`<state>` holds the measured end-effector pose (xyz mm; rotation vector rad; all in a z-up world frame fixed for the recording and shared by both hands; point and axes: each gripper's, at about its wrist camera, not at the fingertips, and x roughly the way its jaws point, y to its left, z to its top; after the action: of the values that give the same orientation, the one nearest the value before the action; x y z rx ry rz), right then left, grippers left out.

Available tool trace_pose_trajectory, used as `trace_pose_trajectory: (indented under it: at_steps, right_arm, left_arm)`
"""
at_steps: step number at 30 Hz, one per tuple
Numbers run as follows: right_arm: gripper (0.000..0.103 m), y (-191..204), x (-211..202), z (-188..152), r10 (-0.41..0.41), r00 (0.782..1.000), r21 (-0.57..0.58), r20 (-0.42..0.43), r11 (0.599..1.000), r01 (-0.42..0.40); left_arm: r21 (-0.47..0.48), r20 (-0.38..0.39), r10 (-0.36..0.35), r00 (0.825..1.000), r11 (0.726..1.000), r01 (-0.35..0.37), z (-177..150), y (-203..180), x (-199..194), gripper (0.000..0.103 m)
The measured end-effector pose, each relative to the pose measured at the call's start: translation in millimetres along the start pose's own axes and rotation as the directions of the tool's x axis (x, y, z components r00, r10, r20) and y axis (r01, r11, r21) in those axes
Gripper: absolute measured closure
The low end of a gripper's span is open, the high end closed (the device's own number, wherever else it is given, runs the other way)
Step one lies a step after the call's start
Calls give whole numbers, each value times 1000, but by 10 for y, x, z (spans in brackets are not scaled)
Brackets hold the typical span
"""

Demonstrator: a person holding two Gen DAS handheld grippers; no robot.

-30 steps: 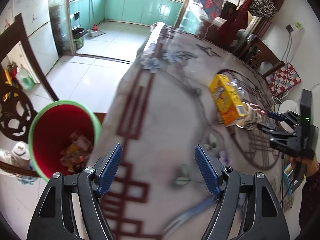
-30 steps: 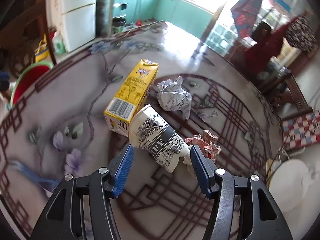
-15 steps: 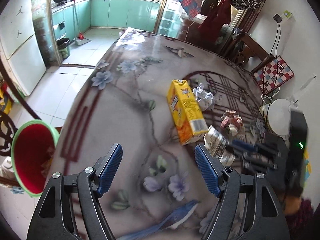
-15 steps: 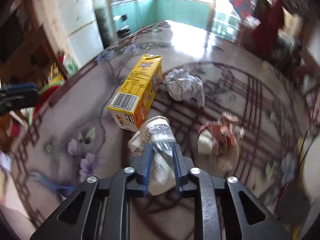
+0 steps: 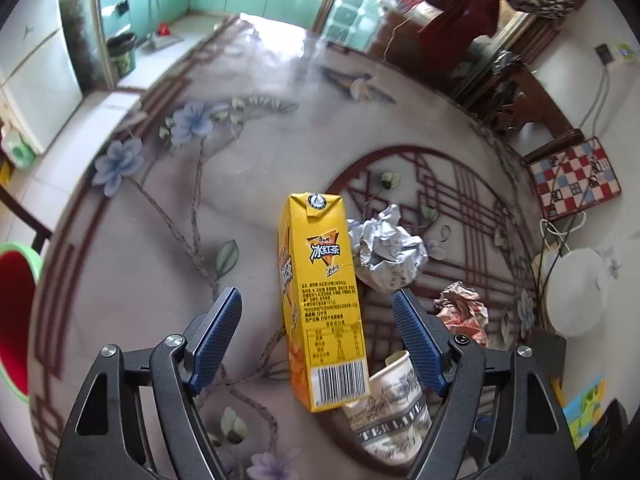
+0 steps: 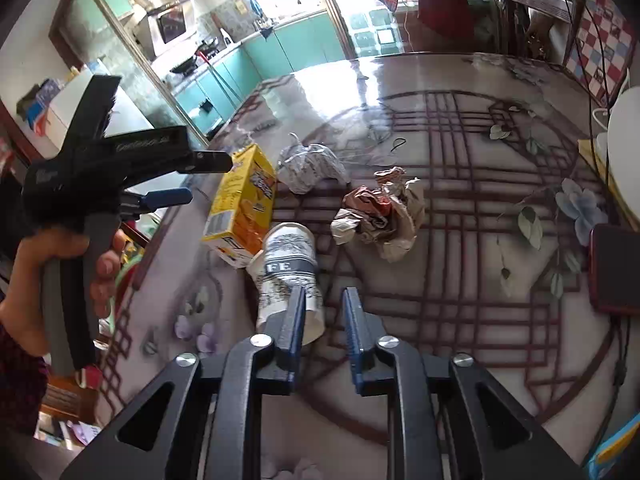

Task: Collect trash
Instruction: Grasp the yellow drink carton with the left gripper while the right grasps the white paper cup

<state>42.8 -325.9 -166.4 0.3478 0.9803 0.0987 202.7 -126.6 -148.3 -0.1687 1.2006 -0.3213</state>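
Note:
A yellow drink carton point(image 5: 320, 300) lies on the patterned table point(image 5: 160, 280), between the open fingers of my left gripper point(image 5: 318, 340), which hovers over it. The carton also shows in the right wrist view point(image 6: 244, 208). A printed paper cup point(image 6: 290, 268) lies on its side against the carton's end; it also shows in the left wrist view point(image 5: 394, 412). My right gripper point(image 6: 324, 320) is nearly shut, its left finger on the cup's rim, the cup mostly left of the jaws. A crumpled silver wrapper point(image 5: 386, 254) and a crumpled red-brown wrapper point(image 6: 380, 212) lie nearby.
A red bin with a green rim point(image 5: 16, 312) stands at the table's left edge. A white round object point(image 5: 576, 292) and a red phone point(image 6: 614, 268) sit on the right side. The left gripper and hand point(image 6: 100, 184) appear left in the right wrist view.
My left gripper swung from the bin to above the carton. My right gripper closed around the cup, then the cup slipped left and now sits at its left finger.

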Motion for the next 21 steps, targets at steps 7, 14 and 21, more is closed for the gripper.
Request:
trace_pose_trajectory:
  at_steps: [7, 14, 21]
  right_arm:
    - [47, 228, 232, 79, 87, 996, -31, -26, 996, -88]
    - [44, 322, 746, 73, 75, 986, -2, -150, 997, -76]
    - [60, 265, 811, 5, 95, 983, 84, -154, 993, -83]
  left_arm:
    - [-7, -62, 5, 998, 1000, -5, -7, 17, 333, 70]
    - [18, 3, -14, 1000, 1000, 14, -47, 120, 49, 70]
    - [130, 94, 23, 995, 991, -35, -232, 260, -452, 70]
